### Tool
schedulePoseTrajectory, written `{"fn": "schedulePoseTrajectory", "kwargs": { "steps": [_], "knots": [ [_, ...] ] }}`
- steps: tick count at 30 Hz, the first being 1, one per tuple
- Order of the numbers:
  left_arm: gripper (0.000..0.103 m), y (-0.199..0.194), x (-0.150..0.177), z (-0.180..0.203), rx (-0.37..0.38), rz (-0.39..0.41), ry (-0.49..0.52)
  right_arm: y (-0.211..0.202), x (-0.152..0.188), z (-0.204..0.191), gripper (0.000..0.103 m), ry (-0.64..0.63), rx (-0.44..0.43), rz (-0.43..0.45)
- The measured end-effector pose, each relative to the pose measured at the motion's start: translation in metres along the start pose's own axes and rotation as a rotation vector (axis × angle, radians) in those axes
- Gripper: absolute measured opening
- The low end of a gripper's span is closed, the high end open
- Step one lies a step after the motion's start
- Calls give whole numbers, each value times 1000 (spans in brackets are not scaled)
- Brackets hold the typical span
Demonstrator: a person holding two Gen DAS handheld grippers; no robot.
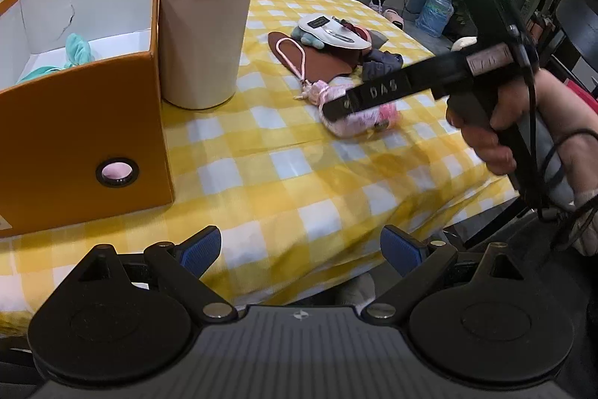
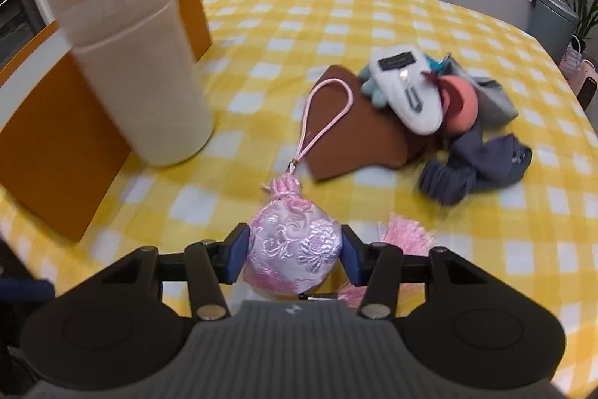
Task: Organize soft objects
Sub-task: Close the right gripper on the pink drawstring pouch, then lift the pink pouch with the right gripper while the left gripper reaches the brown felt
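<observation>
The cloth (image 2: 373, 25) has yellow and white squares. The pouch (image 2: 295, 242) is pink with shiny flowers, and its cord (image 2: 321, 122) is pink. The box (image 1: 86, 122) is orange outside, white inside. The bottle (image 1: 205, 36) is cream. The socks (image 2: 474, 167) are dark grey.

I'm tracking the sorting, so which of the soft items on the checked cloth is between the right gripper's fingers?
The pink embroidered drawstring pouch, pinched by the right gripper. The grey socks and white slipper lie apart in the pile behind it.

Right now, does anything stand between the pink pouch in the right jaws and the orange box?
Yes. The tall beige tumbler stands between the pink pouch, gripped by the right gripper, and the orange box.
</observation>
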State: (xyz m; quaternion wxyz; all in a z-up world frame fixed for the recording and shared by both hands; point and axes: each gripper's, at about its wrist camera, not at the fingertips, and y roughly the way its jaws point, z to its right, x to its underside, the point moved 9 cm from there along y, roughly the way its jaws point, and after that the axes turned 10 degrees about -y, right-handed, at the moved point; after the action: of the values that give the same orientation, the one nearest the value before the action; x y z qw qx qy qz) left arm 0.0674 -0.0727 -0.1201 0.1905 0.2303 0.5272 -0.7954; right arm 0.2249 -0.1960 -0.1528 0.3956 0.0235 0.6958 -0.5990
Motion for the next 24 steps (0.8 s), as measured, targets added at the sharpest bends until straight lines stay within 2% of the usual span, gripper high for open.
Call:
{"fn": "schedulePoseTrajectory", "kwargs": {
  "steps": [7, 10, 13, 16, 17, 20, 22, 24],
  "knots": [
    [103, -1, 0, 2, -11, 8, 8, 13, 1, -4, 56, 43, -22, -8],
    [103, 1, -2, 0, -17, 12, 3, 16, -2, -8, 47, -24, 7, -9],
    [103, 4, -7, 1, -26, 20, -6, 14, -2, -1, 45, 26, -10, -13],
    [103, 10, -16, 3, -34, 33, -17, 7, -1, 13, 45, 82, 67, -10],
    [103, 13, -20, 4, -33, 42, -25, 2, -1, 18, 45, 113, 70, 4],
    [103, 22, -30, 11, -28, 67, -37, -22, -6, 37, 45, 295, -41, 129],
    [103, 31, -38, 20, -29, 79, -28, -36, -7, 51, 45, 358, -22, 198],
    [103, 39, -45, 30, -35, 99, 4, -45, -5, 63, 45, 387, 39, 203]
  ]
}}
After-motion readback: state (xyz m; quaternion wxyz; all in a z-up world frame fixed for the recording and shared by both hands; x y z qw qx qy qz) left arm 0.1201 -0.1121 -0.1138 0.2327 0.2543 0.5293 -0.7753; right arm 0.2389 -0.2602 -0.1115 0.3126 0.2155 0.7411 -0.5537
